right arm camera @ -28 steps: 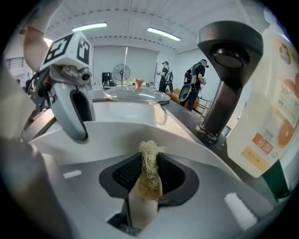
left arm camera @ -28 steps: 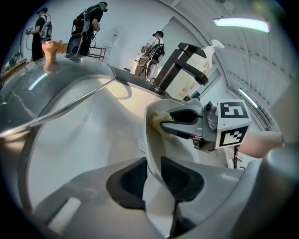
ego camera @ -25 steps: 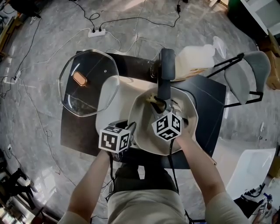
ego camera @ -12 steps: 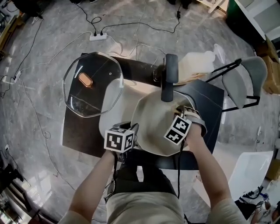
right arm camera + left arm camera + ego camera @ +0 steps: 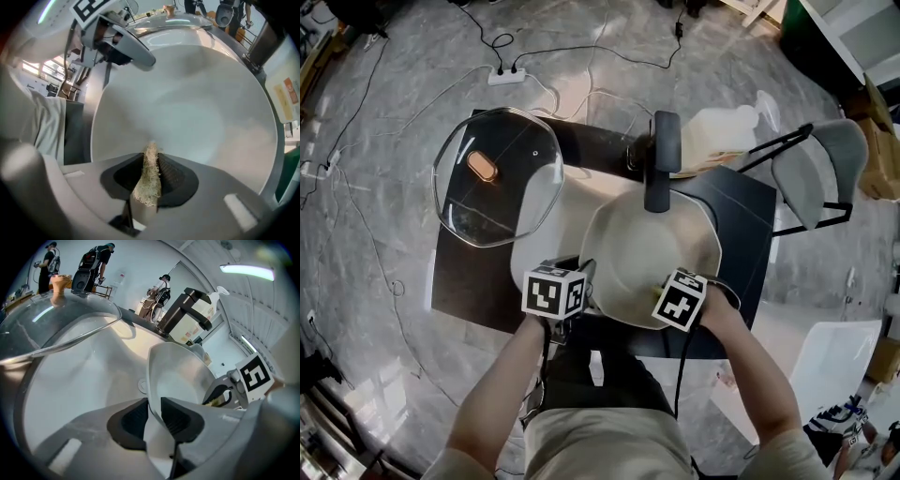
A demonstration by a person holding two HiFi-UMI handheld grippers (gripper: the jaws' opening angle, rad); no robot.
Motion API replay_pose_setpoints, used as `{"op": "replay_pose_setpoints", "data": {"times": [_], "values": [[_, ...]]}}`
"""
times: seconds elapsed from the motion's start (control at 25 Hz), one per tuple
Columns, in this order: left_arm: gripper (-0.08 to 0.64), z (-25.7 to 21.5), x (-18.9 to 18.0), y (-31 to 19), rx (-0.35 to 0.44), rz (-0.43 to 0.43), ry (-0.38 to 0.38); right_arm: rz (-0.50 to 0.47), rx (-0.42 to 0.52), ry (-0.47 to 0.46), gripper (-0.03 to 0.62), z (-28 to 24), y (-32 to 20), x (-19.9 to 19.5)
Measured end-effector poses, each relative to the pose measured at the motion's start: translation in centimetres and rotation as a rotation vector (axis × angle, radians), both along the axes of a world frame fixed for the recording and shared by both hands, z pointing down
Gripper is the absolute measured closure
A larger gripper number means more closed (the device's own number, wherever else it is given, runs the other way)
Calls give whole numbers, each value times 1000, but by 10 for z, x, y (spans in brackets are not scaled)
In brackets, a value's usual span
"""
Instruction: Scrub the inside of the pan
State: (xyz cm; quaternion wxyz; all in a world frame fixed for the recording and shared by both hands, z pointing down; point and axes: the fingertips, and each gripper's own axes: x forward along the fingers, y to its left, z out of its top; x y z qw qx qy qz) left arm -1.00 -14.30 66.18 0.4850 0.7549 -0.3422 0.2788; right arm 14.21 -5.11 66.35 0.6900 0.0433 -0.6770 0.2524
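Note:
A cream pan (image 5: pixel 649 246) with a black handle (image 5: pixel 661 173) sits tilted in a white basin (image 5: pixel 532 234) on the black table. My left gripper (image 5: pixel 581 284) is shut on the pan's near left rim (image 5: pixel 151 380); the rim stands between the pads (image 5: pixel 176 416). My right gripper (image 5: pixel 678 296) is at the pan's near rim, pointing steeply down. It is shut on a straw-coloured fibrous scrubber (image 5: pixel 149 180), whose tip touches the pan's inside (image 5: pixel 197 108). The left gripper (image 5: pixel 117 47) shows across the pan in the right gripper view.
A glass lid (image 5: pixel 492 178) with a wooden knob lies on the table's left. Behind the pan stands a white jug (image 5: pixel 722 127), with a folding chair (image 5: pixel 825 169) to the right. Cables and a power strip (image 5: pixel 508 73) lie on the floor.
My right gripper has swept with the scrubber from the pan's far side near the handle, along the right, to the near rim. The left gripper has kept its grip in place.

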Motion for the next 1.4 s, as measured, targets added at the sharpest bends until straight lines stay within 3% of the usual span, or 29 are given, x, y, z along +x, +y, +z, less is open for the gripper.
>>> {"op": "replay_pose_setpoints", "data": {"times": [0.32,0.48,0.64,0.76,0.84,1.04,1.2,1.4], "values": [[474,1,0,0,-29,-32,-1,227,-76,-369,494,3,-8,-80],[483,3,-1,-1,-47,-68,1,128,-33,-465,489,9,-32,-103],[485,2,1,0,-47,-58,12,-66,143,-496,492,11,-65,-115],[483,0,0,-1,-37,-46,-1,-199,292,-443,494,19,-96,-112],[483,0,-1,-1,-38,-40,-7,-233,352,-374,492,25,-114,-103],[482,2,0,-1,-50,-41,18,-165,448,-263,489,28,-149,-72],[482,2,2,1,-60,-44,34,-194,561,-114,490,26,-164,-31],[482,-1,0,-2,-41,-33,18,-97,546,12,491,21,-156,10]]}}
